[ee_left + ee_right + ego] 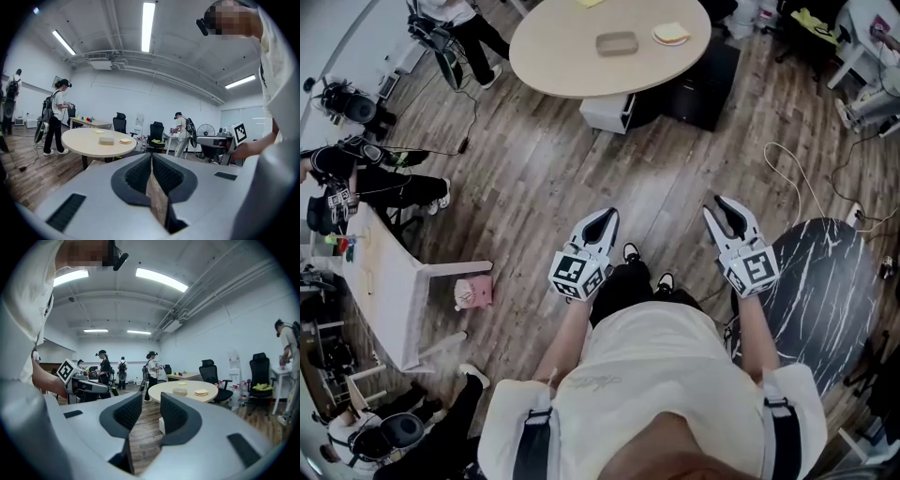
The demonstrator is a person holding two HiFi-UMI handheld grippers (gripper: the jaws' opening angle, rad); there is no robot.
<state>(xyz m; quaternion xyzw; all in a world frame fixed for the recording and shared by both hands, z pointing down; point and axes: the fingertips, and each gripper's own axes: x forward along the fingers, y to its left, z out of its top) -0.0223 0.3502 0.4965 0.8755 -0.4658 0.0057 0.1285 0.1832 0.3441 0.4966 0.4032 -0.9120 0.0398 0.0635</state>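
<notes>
Both grippers empty in mid-air, round table ahead.

We note the left gripper [602,220] with its jaws pressed together on nothing, and the right gripper [728,208] with its jaws parted, only wooden floor [534,178] showing in the gap. Nearest things: a grey tray [617,43] and a plate [671,35] of what looks like bread, side by side yet apart on the round table [553,66], well away in front. Our judgement: hold both grippers level, apart from each other and off the body, squarely facing the tabletop. Writing: none legible. The marker cubes [577,272] carry black-and-white squares only, and the faint print on the shirt [586,380] is too small to read.
</notes>
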